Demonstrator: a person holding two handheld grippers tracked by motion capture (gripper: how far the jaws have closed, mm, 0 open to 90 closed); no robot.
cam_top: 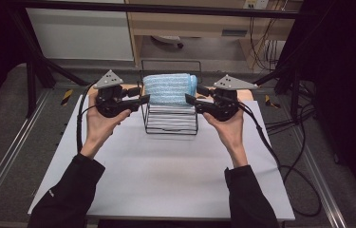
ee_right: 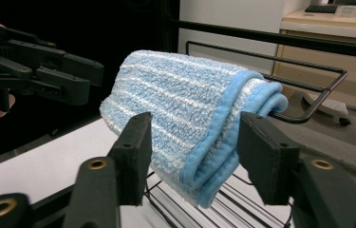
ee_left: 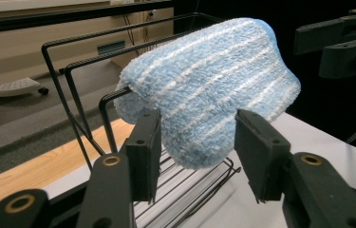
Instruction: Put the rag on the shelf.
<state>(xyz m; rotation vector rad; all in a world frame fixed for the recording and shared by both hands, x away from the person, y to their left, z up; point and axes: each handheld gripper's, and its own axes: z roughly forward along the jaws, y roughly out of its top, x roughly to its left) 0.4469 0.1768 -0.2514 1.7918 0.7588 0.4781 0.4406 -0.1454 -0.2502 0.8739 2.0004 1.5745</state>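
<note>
A folded blue towel with white stripes point(cam_top: 168, 89) hangs over the top bar of a black wire rack point(cam_top: 171, 124) at the far middle of the white board. My left gripper point(cam_top: 145, 99) sits at the towel's left end and my right gripper point(cam_top: 190, 100) at its right end. In the left gripper view the jaws point(ee_left: 197, 137) stand apart around the hanging towel point(ee_left: 204, 90), with a gap at the right pad. The right gripper's jaws point(ee_right: 194, 142) likewise straddle the towel's hemmed edge point(ee_right: 180, 104) without pinching it. Each view also shows the other gripper beyond the towel: the right one point(ee_left: 341, 42), the left one point(ee_right: 71, 76).
The rack stands on a white board point(cam_top: 166, 175) laid over a wooden-edged table. Cables point(cam_top: 299, 142) trail off to the right of the board. Black frame posts stand at both far corners, and a wooden cabinet is behind the rack.
</note>
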